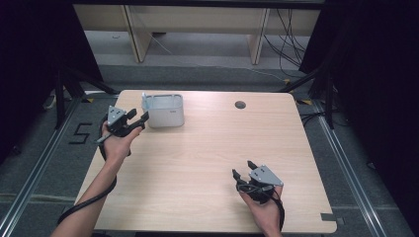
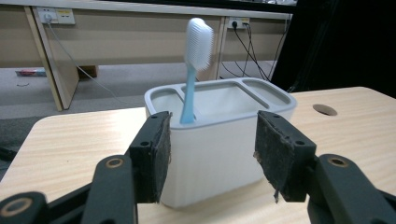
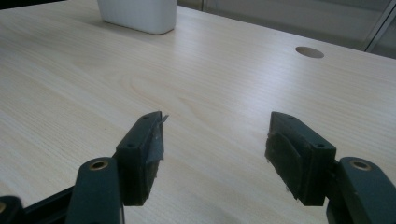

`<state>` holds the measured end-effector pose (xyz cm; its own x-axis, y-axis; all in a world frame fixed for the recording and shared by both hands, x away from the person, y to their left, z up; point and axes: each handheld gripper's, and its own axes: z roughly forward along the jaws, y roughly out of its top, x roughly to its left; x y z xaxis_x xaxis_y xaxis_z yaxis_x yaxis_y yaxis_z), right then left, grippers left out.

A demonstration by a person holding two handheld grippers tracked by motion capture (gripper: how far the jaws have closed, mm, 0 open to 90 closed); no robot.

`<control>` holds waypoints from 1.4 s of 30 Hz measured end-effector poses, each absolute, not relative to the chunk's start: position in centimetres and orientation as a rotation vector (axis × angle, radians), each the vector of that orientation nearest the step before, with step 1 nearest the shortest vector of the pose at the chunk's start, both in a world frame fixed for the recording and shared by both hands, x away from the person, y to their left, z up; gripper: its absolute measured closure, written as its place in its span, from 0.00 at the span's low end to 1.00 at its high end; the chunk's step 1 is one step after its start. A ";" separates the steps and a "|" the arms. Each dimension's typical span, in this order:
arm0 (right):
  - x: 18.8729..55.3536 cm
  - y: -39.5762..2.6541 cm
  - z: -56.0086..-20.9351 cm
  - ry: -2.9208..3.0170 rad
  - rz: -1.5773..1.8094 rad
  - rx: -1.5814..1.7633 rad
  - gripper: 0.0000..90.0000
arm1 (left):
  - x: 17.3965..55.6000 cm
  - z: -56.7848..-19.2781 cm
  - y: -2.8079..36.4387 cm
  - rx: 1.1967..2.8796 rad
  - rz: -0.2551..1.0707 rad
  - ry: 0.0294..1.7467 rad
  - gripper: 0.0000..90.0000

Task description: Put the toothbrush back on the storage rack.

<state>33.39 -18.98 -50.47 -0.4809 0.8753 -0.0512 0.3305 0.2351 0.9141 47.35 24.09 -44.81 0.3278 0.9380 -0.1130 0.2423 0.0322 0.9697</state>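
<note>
A white toothbrush holder [image 1: 164, 109] with three compartments stands at the table's back left. A light-blue toothbrush [image 2: 191, 79] with a white head stands upright in its left-hand compartment, as the left gripper view shows it. My left gripper [image 1: 140, 116] is open just in front of the holder [image 2: 219, 158], its pads [image 2: 161, 154] apart from the wall with nothing between them. My right gripper [image 1: 243, 168] rests open over bare wood near the front right. Its jaws [image 3: 215, 144] are empty, and the holder [image 3: 140, 13] shows far off.
The wooden table [image 1: 197, 158] has a round cable hole [image 1: 240, 104] at the back, right of the holder. Beyond the far edge stand a wooden bench and loose cables on the floor. Dark curtains hang at both sides.
</note>
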 end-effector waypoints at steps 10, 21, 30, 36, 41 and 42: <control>33.5 -19.0 -50.5 1.939 1.222 1.083 0.42 | 44.4 -45.1 24.0 1.463 0.778 1.109 0.49; 33.5 -18.9 -50.5 1.944 1.221 1.081 0.42 | 40.8 -47.2 24.3 1.478 0.762 1.094 0.49; 33.4 -18.9 -50.5 1.947 1.223 1.090 0.41 | 37.9 -50.2 25.2 1.491 0.764 1.126 0.49; 33.4 -18.9 -50.5 1.951 1.221 1.090 0.41 | 36.7 -51.8 25.8 1.509 0.781 1.136 0.48; 33.5 -19.0 -50.5 1.946 1.226 1.080 0.42 | 36.4 -52.4 26.1 1.493 0.798 1.128 0.48; 33.6 -18.9 -50.6 1.941 1.237 1.077 0.42 | 36.4 -52.5 26.1 1.481 0.807 1.113 0.48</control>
<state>33.56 -18.90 -50.60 -0.4975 0.8657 -0.0547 0.3162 0.2397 0.9179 36.36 26.08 -52.48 0.3356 0.9389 -0.0759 0.2194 0.0004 0.9756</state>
